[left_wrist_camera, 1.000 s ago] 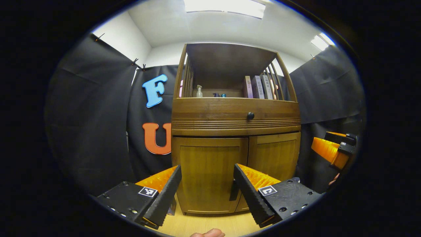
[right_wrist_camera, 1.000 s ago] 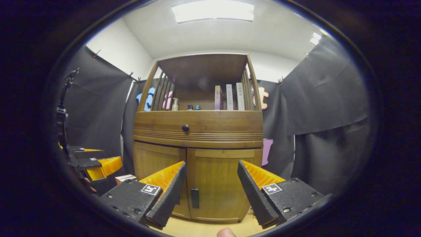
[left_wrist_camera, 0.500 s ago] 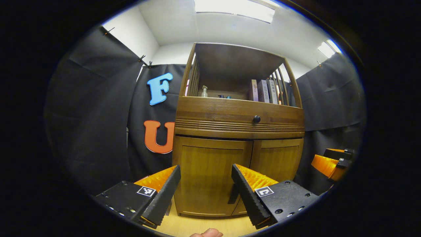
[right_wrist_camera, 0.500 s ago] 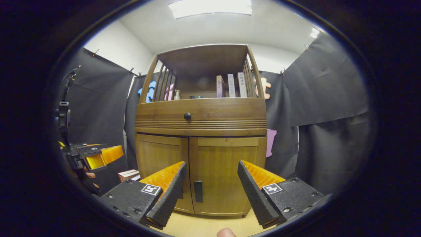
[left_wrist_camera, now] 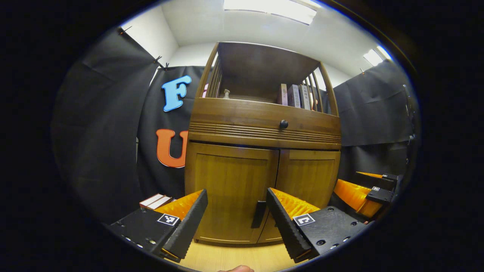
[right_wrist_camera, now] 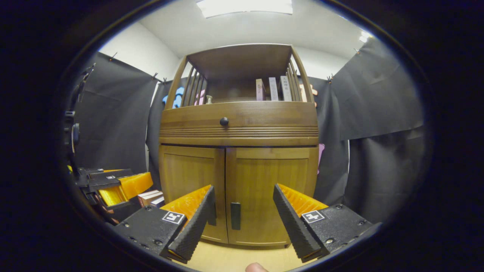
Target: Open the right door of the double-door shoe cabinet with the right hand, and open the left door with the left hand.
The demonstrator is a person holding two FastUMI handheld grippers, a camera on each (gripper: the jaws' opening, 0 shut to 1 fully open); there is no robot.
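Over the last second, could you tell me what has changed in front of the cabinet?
Both open grippers have come closer and lower: the right door's handle now lies between the right gripper fingers, and the left door's handle sits by the left gripper. Nothing is gripped. Both doors stay shut.

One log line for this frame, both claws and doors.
phase: approach | left claw: open, off left door | right claw: open, facing right door handle | doors: shut
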